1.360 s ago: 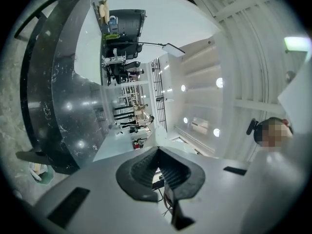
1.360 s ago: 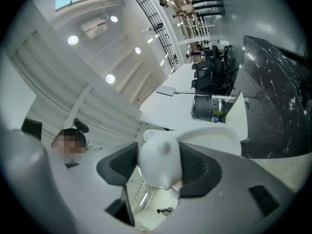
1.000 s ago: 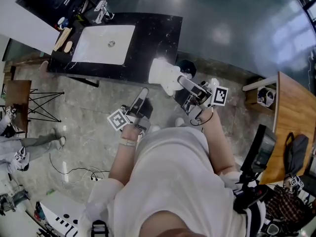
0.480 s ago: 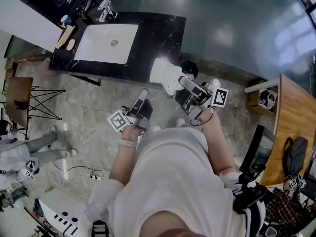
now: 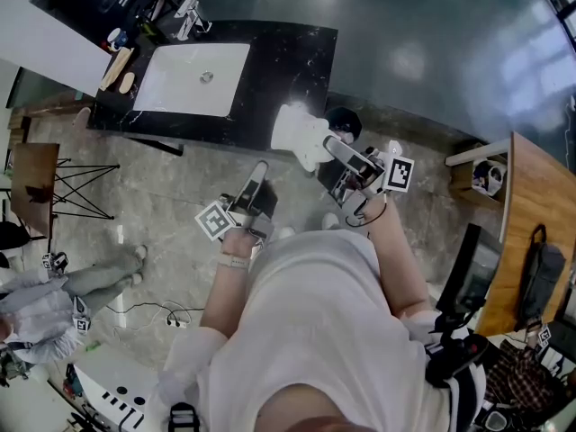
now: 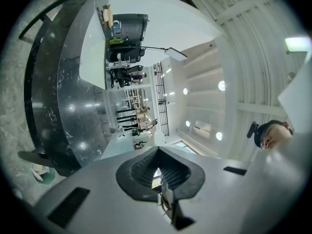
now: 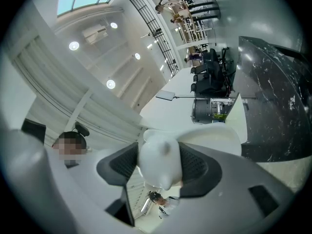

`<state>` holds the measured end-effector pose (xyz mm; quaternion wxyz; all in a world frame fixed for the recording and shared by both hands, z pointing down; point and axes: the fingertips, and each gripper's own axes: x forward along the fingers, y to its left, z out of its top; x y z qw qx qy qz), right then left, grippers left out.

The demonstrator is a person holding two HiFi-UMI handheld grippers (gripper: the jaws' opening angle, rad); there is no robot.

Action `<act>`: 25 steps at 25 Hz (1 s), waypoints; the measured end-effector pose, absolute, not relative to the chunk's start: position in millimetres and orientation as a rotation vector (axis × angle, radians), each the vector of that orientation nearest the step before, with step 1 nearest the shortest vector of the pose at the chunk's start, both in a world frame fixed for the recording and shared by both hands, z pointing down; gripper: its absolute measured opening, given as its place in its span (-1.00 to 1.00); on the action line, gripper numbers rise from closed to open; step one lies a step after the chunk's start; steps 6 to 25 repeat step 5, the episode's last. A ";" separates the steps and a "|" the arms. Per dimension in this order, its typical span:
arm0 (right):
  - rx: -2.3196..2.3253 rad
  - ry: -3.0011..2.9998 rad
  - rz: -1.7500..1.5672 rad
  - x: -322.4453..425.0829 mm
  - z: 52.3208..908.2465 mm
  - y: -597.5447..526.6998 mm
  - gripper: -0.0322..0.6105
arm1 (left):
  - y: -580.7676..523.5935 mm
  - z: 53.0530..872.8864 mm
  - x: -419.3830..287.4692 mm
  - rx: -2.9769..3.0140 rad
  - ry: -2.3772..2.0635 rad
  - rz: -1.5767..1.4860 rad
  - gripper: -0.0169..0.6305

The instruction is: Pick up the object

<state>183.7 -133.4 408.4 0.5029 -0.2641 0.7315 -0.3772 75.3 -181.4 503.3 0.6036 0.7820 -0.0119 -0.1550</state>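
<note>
The object is a white rounded figurine point(image 5: 297, 133), held up in the air just in front of the black counter point(image 5: 288, 61). My right gripper point(image 5: 324, 145) is shut on it. In the right gripper view the white figurine point(image 7: 158, 157) fills the gap between the two dark pads point(image 7: 197, 167) of the right gripper point(image 7: 161, 174). Lower and to the left, my left gripper point(image 5: 261, 167) hangs over the stone floor. Its left gripper view shows the jaws point(image 6: 158, 172) shut with nothing held, pointing up toward the ceiling.
A white sink point(image 5: 193, 79) is set in the black marble counter, with a faucet point(image 5: 186, 14) behind it. A wooden table point(image 5: 531, 232) with bags stands at the right. A folding stand point(image 5: 76, 187) and another person point(image 5: 54, 300) are on the floor at the left.
Both grippers stay where they were, the right one still holding the white figurine. The person on the floor at the left has walked further into view.
</note>
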 end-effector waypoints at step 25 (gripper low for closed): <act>-0.648 1.760 -0.915 184.1 411.8 -133.1 -0.12 | -181.8 504.2 75.4 1.811 -0.025 -0.356 -0.93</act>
